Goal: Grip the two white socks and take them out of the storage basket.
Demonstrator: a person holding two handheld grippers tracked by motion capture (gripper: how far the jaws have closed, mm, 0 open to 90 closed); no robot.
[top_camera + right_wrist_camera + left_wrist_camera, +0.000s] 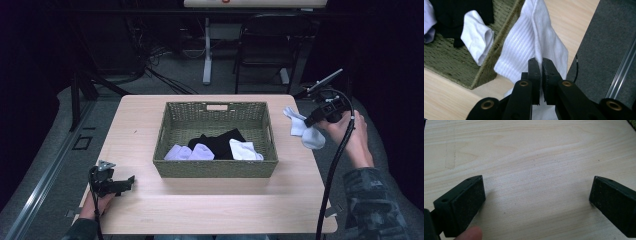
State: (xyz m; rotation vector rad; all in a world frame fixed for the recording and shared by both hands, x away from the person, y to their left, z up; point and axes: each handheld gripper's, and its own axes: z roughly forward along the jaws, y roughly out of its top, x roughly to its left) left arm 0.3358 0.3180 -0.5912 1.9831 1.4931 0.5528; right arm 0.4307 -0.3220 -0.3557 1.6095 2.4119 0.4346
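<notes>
A white sock (305, 129) hangs in the air over the table's right edge, just right of the woven basket (215, 170). My right gripper (311, 120) is shut on it; in the right gripper view the sock (531, 42) is pinched between the closed jaws (541, 62). Inside the basket lie a black sock (220, 141), a white rolled sock (245, 150) and pale lilac socks (190, 152). My left gripper (129, 182) rests at the front left of the table, open, with bare wood between its fingers (461, 205).
The wooden table (215, 210) has free room in front of the basket and to its left. Behind the table stand a dark chair (267, 45) and a white table leg (207, 50). Grey carpet lies to the right.
</notes>
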